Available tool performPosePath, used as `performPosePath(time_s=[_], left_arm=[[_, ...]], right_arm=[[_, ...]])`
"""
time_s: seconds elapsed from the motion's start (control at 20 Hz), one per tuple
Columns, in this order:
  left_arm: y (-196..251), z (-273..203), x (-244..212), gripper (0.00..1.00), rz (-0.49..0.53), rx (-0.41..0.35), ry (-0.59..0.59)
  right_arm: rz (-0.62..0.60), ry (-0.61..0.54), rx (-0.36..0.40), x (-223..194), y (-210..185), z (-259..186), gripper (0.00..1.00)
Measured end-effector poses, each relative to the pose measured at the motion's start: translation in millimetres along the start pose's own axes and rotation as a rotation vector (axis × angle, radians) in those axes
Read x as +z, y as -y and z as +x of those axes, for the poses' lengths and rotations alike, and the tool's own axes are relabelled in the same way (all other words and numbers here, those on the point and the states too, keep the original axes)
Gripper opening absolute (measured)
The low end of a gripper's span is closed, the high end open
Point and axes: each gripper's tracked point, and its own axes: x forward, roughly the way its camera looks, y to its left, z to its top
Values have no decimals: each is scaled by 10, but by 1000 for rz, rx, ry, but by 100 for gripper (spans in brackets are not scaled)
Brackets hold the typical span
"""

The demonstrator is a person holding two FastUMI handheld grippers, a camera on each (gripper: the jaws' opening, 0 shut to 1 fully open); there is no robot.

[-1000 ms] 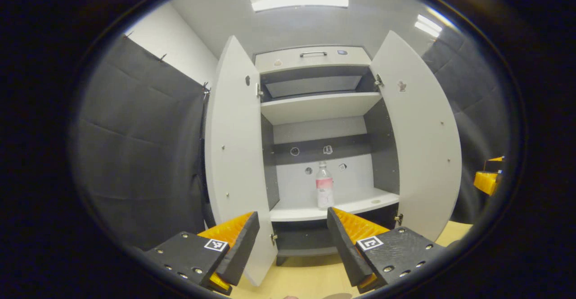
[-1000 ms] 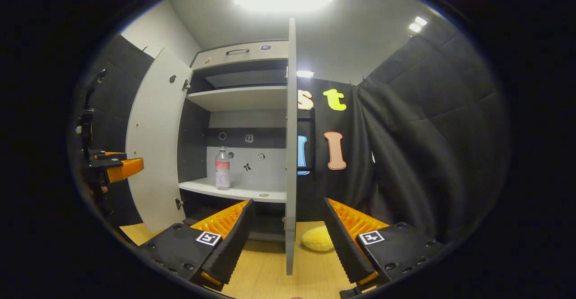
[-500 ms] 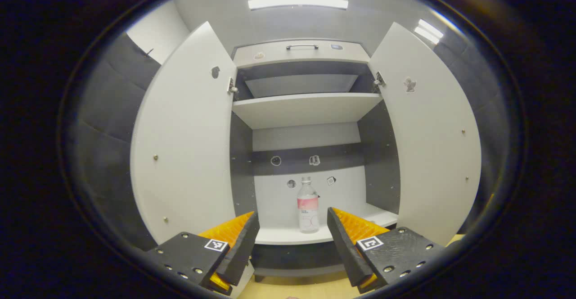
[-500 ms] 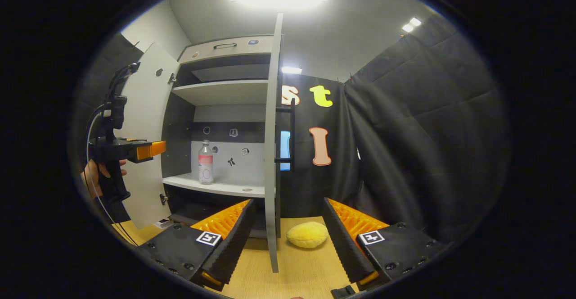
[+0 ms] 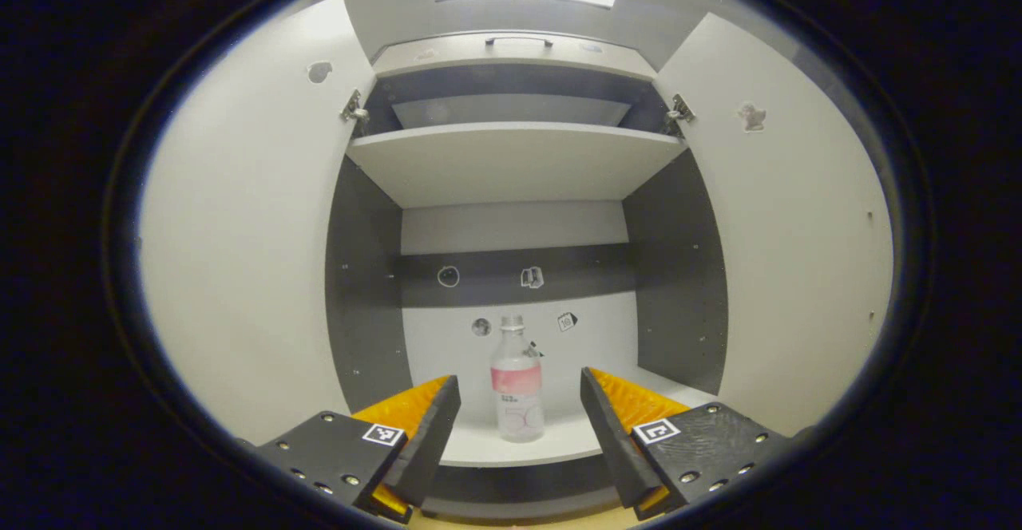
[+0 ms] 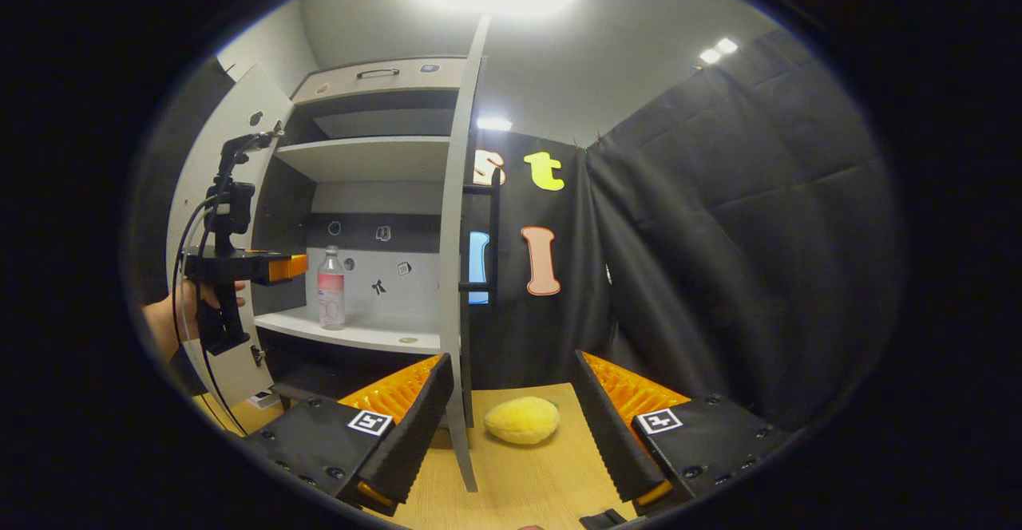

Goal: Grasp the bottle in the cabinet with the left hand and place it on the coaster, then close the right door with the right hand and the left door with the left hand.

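Left gripper view | left hand-held gripper [image 5: 519, 410] apart | bottle [image 5: 517, 394] label unreadable

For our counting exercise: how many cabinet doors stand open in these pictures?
2. The left door swings out on the left of the cabinet, the right door on the right, bottle between them.

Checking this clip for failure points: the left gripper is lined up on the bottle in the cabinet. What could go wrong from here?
The bottle is tall, narrow and upright on the shelf, so an off-centre finger of the open left gripper might tip it. The open right door stands edge-on between the right gripper's fingers; it could get bumped.
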Motion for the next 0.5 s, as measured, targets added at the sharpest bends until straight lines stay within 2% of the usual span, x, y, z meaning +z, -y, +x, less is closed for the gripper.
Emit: performPosePath(time_s=[0.5], left_arm=[[-93, 751, -537, 88, 3, -20, -83]], right_arm=[[-12, -56, -41, -142, -140, 113, 95]])
